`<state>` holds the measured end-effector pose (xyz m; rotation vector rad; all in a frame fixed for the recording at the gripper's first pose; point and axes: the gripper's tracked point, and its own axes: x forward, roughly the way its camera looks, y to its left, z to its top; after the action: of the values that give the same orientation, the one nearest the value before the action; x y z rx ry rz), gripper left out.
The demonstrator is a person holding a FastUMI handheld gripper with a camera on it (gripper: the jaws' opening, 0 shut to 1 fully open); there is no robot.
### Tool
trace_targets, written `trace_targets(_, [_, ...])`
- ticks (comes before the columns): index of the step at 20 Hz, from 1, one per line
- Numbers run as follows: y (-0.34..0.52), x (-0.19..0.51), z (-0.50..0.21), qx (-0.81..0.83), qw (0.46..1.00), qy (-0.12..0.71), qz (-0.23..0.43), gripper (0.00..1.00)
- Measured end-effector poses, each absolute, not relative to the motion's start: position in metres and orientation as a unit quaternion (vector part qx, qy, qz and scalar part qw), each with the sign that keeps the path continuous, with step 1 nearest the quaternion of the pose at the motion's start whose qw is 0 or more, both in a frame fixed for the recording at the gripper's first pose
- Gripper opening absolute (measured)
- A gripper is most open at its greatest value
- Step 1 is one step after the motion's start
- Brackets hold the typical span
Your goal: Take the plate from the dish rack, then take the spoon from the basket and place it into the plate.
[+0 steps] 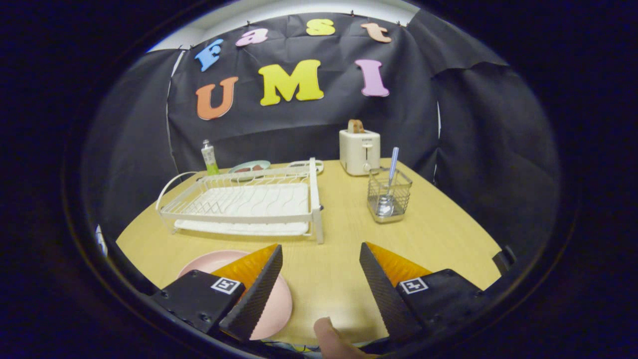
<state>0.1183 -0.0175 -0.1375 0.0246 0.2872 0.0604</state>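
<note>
A pink plate (271, 311) lies flat on the wooden table, partly under my left finger (256, 294). My gripper (320, 249) is open above the table's near part, with only bare tabletop between its fingers. Beyond the fingers to the left stands the white dish rack (249, 202), with nothing in its slots. To the right of the rack stands a wire basket (389, 197) holding a spoon (390, 182) upright, bowl down, its pale blue handle sticking out of the top.
A white toaster (360, 151) with a slice in it stands behind the basket. Behind the rack are a small green-and-white bottle (209, 157) and a pale green plate (249, 168). A fingertip (331, 339) shows between the gripper's bases.
</note>
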Motion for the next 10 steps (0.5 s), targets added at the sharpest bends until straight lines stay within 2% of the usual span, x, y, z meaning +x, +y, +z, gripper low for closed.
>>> trace_targets(3, [-0.041,0.135,-0.101,0.013,0.996,0.086,0.014,1.00])
trace_targets(7, [-0.078,0.172,-0.068,0.012,0.999,0.050,-0.008,1.00])
trace_targets(10, [-0.095,0.213,-0.054,-0.004,1.000,0.021,0.002,1.00])
